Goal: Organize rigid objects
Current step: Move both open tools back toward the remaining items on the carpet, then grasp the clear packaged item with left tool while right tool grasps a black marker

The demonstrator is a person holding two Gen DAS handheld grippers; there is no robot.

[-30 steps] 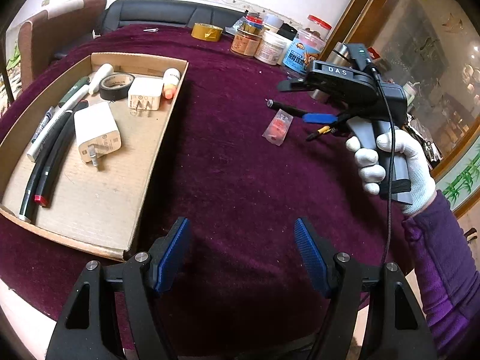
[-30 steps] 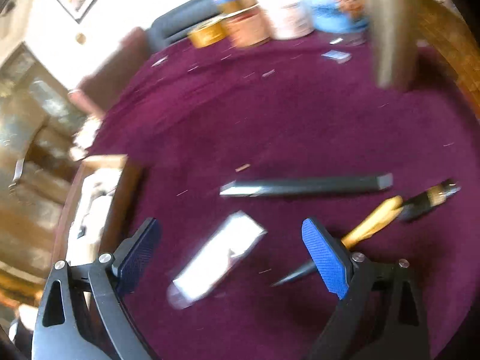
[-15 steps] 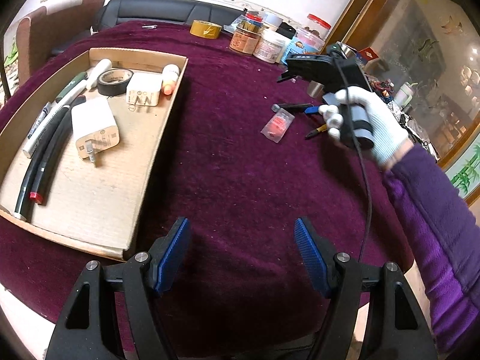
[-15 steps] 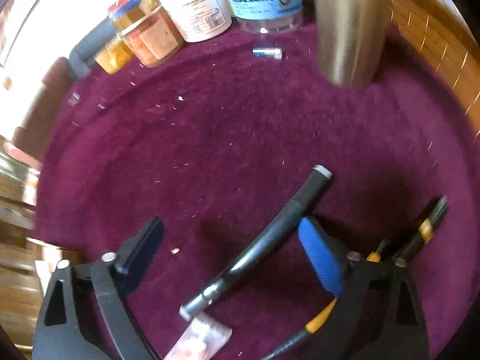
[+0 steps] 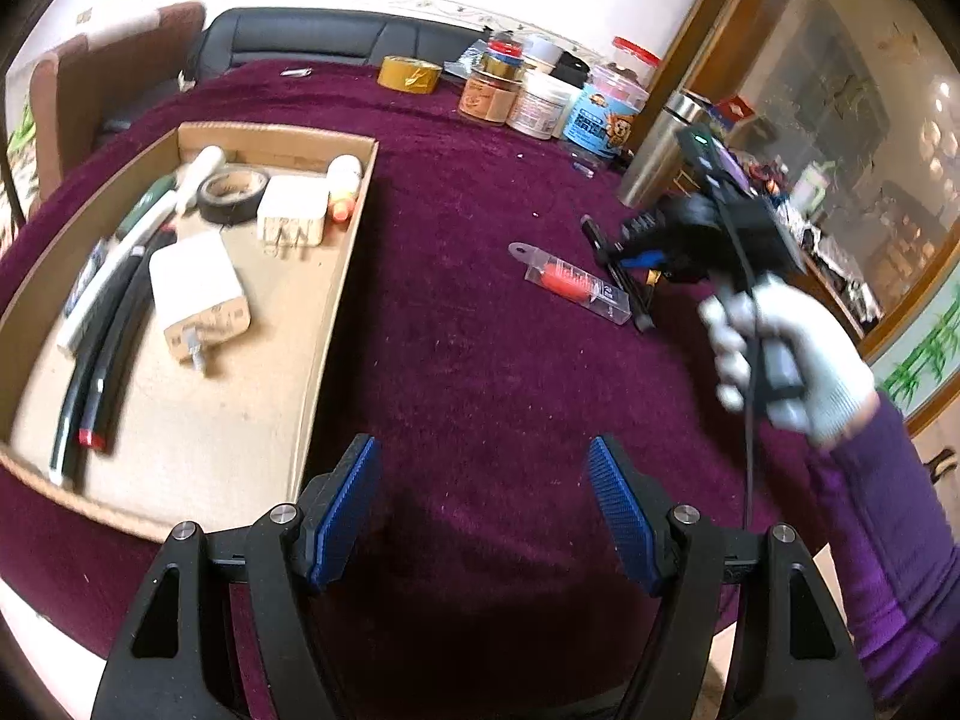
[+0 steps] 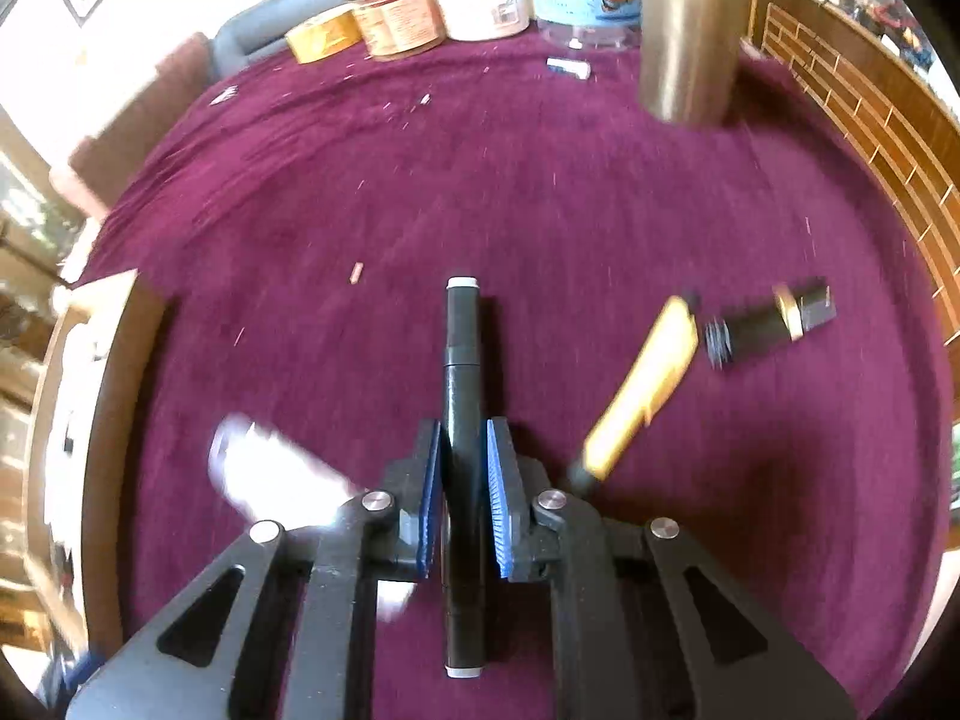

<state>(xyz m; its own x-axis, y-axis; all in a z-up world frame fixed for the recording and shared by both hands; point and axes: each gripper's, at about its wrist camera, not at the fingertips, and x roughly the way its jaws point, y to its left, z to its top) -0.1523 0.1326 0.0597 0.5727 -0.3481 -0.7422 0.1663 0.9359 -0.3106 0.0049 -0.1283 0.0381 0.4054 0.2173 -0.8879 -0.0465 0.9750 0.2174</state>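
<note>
A black marker (image 6: 461,348) lies lengthwise between the blue pads of my right gripper (image 6: 462,438), whose jaws are closing, both pads pressing on its barrel just above the purple cloth. In the left wrist view that right gripper (image 5: 636,258) is held low by a white-gloved hand (image 5: 798,354), beside a clear packet with a red item (image 5: 570,282). My left gripper (image 5: 483,498) hovers open over bare cloth with nothing between its fingers. To its left is the cardboard box (image 5: 336,300), holding white chargers, a black tape roll, pens and black tubes.
A yellow-handled tool (image 6: 642,384) and a black cylinder with a gold band (image 6: 774,324) lie right of the marker. A steel cup (image 6: 690,30), jars (image 5: 540,102) and yellow tape (image 5: 408,75) stand at the table's far side. A wooden cabinet borders the right.
The right gripper swung down over the black marker and went from wide open to shut on it. The gloved hand dropped toward the cloth. The left gripper stayed put.
</note>
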